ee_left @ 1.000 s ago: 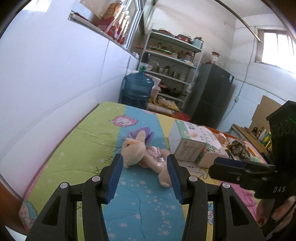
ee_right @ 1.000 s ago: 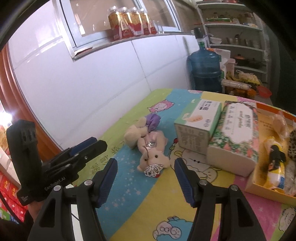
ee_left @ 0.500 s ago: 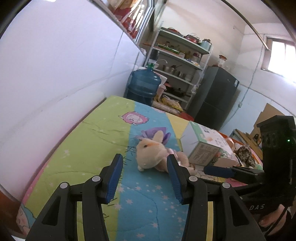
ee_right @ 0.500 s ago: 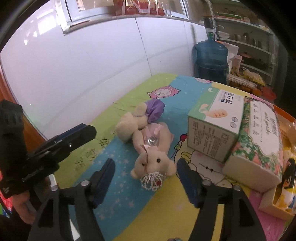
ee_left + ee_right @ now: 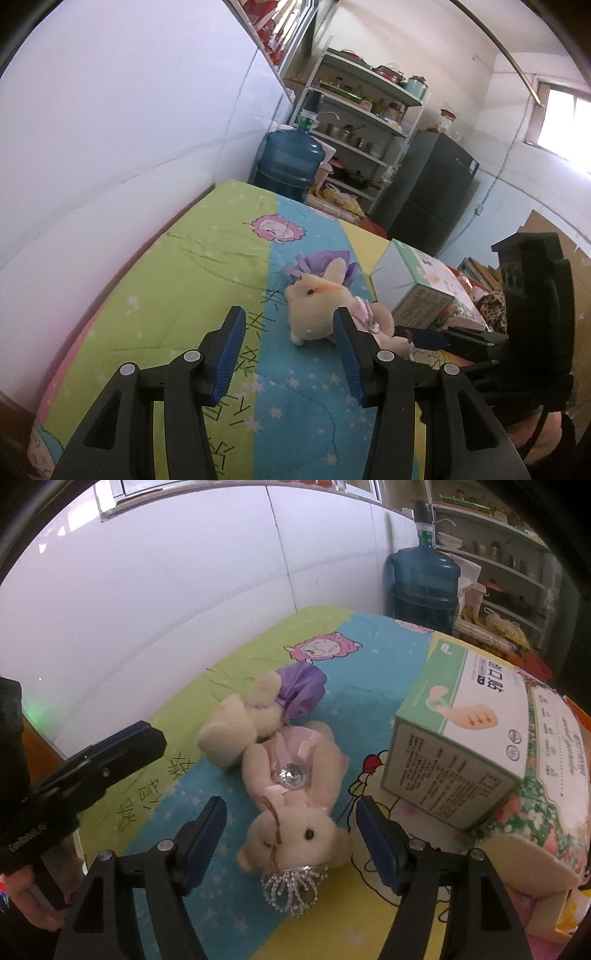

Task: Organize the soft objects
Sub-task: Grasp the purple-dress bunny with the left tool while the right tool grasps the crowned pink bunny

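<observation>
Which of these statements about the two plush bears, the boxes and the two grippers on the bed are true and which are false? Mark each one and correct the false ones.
1. The right gripper is open, with the head of the pink-dressed bear between its fingers. True.
2. The purple-dressed bear lies inside the green and white box. False: it lies on the bedsheet, apart from the box.
3. The pink-dressed bear wears a sparkly crown. True.
4. The left gripper is shut on a bear. False: its jaws are open and empty.
5. A blue water jug stands beyond the bed. True.
</observation>
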`<state>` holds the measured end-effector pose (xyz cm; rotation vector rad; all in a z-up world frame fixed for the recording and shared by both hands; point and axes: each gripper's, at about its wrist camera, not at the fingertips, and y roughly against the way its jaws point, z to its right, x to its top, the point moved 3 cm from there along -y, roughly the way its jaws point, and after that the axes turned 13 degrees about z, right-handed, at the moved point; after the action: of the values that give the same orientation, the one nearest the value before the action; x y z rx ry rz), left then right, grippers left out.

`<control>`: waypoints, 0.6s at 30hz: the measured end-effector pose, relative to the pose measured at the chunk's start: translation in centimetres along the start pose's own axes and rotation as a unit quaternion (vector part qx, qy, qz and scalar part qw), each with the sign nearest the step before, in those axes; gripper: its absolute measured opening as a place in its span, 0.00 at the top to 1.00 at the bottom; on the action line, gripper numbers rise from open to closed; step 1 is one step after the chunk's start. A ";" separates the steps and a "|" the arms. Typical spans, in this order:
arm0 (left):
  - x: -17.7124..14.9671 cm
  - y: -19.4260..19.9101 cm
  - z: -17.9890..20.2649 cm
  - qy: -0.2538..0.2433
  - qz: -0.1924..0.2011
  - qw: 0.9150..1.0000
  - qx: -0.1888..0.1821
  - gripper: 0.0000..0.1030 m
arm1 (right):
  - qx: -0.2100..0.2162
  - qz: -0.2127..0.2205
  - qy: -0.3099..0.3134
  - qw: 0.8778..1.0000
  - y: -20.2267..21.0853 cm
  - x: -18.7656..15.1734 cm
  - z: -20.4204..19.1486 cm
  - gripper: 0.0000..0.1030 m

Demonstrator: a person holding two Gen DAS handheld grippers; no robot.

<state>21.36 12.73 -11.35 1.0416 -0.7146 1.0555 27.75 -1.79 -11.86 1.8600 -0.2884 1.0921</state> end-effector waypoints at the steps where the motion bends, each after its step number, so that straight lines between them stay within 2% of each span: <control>1: 0.0 -0.1 0.0 0.000 0.000 1.000 -0.002 0.51 | -0.001 -0.002 -0.001 1.000 -0.2 -0.1 0.1 0.30; 4: 0.1 -0.4 0.1 0.003 -0.001 1.000 -0.008 0.51 | 0.001 -0.007 -0.008 1.000 -0.6 -0.2 0.3 0.35; 8: 0.1 -0.7 0.3 0.003 -0.004 1.000 -0.011 0.51 | 0.004 -0.004 -0.014 1.000 -0.7 -0.2 0.9 0.51; 13: 0.1 -1.0 0.7 0.003 -0.006 1.000 -0.016 0.51 | 0.010 0.001 -0.025 1.000 -0.1 -0.6 1.0 0.55; 18: 0.3 -1.4 1.3 -0.002 -0.008 1.000 -0.020 0.51 | 0.016 0.015 -0.026 0.999 2.4 -1.1 0.7 0.56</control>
<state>22.74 11.43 -11.04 1.0136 -0.7277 1.0218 26.09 -3.95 -11.41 1.9205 -0.3305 1.0766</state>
